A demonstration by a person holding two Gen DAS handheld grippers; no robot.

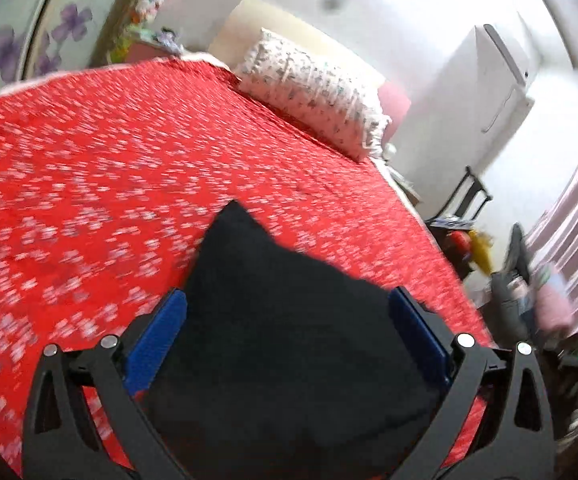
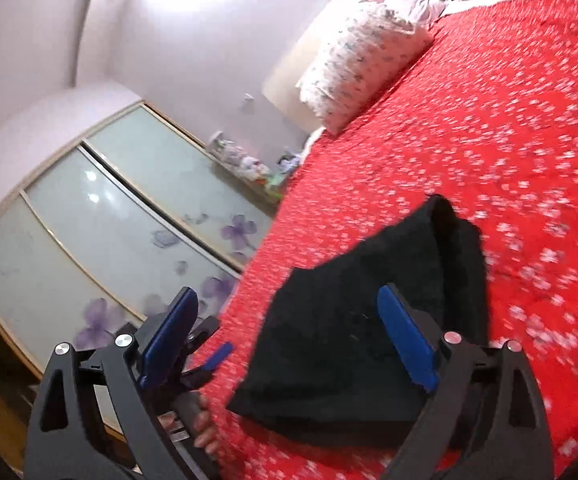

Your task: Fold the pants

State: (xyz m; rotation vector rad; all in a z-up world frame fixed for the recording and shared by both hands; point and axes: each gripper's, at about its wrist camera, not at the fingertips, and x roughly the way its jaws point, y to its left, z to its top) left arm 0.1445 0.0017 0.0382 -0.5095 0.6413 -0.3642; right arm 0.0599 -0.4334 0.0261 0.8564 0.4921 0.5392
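Both grippers stand wide open with nothing between their blue pads. From the left wrist view, the left gripper (image 1: 287, 320) frames the black folded pants (image 1: 289, 340) directly, the dark cloth filling the gap between its jaws without either pad visibly touching it. From the right wrist view, the right gripper (image 2: 289, 332) has only its right-hand pad over the garment, while its left-hand pad hangs past the bed's edge. Only this view shows the other gripper from outside, low at the bedside, with the person's fingertips (image 2: 205, 428) curled around its black frame.

The pants (image 2: 369, 320) lie on the red bedspread with small white flowers (image 2: 489, 140), near its close edge, as a compact, thick packet with layered edges and one corner pointing away toward the headboard. Fabric detail is lost in the black and the motion blur.

Farther off, a white floral pillow (image 1: 313, 92) rests at the head of the bed. The right view alone shows the frosted sliding wardrobe doors with purple flowers (image 2: 89, 240); the left view alone shows a white cabinet (image 1: 505, 80) and striped pink curtains (image 1: 577, 200).
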